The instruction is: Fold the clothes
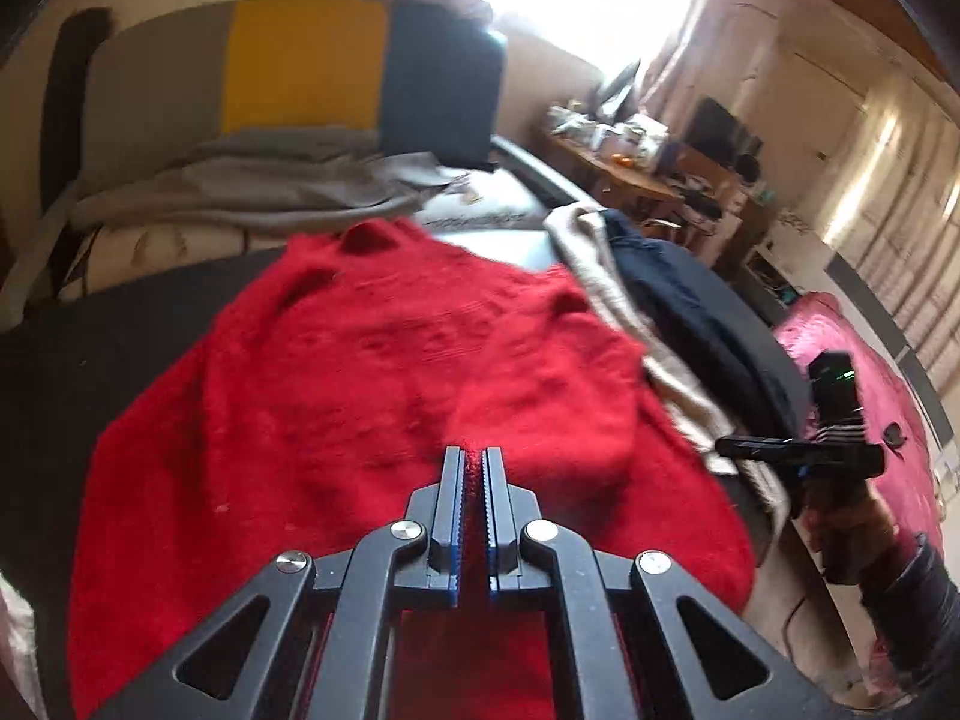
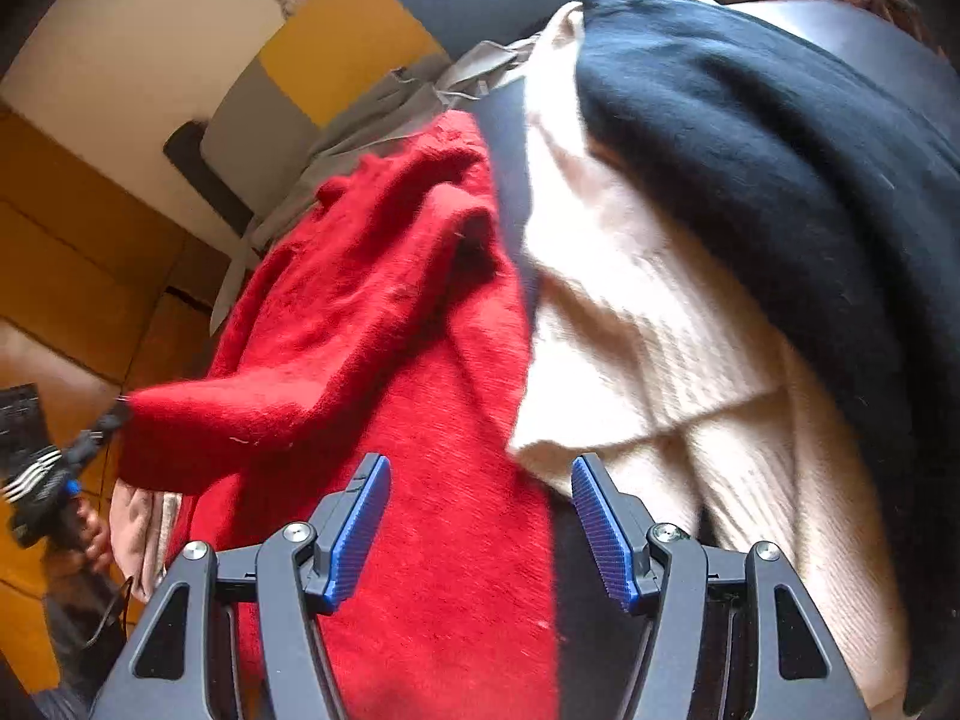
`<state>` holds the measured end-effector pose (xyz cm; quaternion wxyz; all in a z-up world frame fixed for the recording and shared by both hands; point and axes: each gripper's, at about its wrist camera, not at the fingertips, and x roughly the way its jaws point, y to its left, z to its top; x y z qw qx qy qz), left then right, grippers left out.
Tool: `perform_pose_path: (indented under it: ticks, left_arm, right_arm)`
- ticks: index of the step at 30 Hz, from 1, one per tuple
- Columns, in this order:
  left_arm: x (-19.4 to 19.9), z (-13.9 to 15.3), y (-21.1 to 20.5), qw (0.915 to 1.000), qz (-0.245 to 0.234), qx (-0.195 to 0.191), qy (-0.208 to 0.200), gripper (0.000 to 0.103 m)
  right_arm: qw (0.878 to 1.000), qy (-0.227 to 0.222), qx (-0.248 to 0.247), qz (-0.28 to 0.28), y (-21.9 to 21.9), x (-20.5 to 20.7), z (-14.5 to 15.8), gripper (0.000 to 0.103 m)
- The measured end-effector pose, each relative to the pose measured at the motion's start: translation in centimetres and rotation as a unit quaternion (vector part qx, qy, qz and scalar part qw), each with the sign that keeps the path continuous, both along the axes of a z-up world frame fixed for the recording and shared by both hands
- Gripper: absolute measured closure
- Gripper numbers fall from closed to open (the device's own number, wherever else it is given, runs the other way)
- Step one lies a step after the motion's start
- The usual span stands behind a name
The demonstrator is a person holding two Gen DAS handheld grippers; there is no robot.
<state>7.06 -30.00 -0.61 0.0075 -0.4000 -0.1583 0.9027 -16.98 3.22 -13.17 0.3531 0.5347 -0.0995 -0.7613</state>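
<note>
A fluffy red sweater (image 1: 336, 372) lies spread on a dark surface (image 1: 72, 360). My left gripper (image 1: 474, 453) is shut, with red fibres pinched between its pads. In the right wrist view that left gripper (image 2: 90, 438) holds the end of the sweater's sleeve (image 2: 228, 420), lifted and drawn across the body. My right gripper (image 2: 480, 468) stands open just above the right edge of the red sweater (image 2: 420, 540), with nothing gripped. The left wrist view shows the right gripper (image 1: 729, 449) beyond the sweater's right side, in a person's hand (image 1: 840, 528).
A cream ribbed knit (image 2: 648, 330) and a navy garment (image 2: 780, 150) lie piled right of the sweater. Behind are a grey cloth (image 1: 270, 186) and a grey, yellow and blue cushion (image 1: 300, 66). A cluttered desk (image 1: 630, 144) and pink bedding (image 1: 870, 372) lie far right.
</note>
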Motion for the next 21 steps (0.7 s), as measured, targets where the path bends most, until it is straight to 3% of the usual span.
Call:
perform_pose_path:
  ticks: [4, 7, 10, 11, 15, 21]
  left_arm:
    - [-0.9, 0.1, -3.0, 0.9998, 0.013, 0.015, 0.003, 0.099]
    - [-2.4, 1.7, -4.8, 0.9994, 0.024, 0.007, 0.022, 0.099]
    - [-2.9, 1.0, -9.3, 0.9954, 0.076, 0.052, 0.028, 0.094]
    - [-3.0, 0.6, -10.9, 0.9926, 0.095, 0.07, 0.029, 0.087]
    - [-2.1, -1.7, -16.3, 0.9772, 0.165, 0.131, 0.026, 0.079]
    - [2.6, -8.8, -16.5, 0.9534, 0.184, 0.239, -0.011, 0.075]
  right_arm:
    - [1.0, 0.014, 0.013, 0.014, -2.6, -1.0, 0.5, 0.039]
    - [1.0, 0.015, 0.01, 0.02, -4.5, -1.3, 0.4, 0.039]
    - [0.999, 0.015, -0.006, 0.039, -6.3, -0.6, 0.0, 0.038]
    - [0.999, 0.009, -0.013, 0.046, -6.8, -0.4, -0.2, 0.037]
    - [0.997, -0.012, -0.026, 0.072, -8.6, 0.8, -1.7, 0.034]
    - [0.996, -0.001, -0.055, 0.07, -8.9, 1.4, -1.8, 0.026]
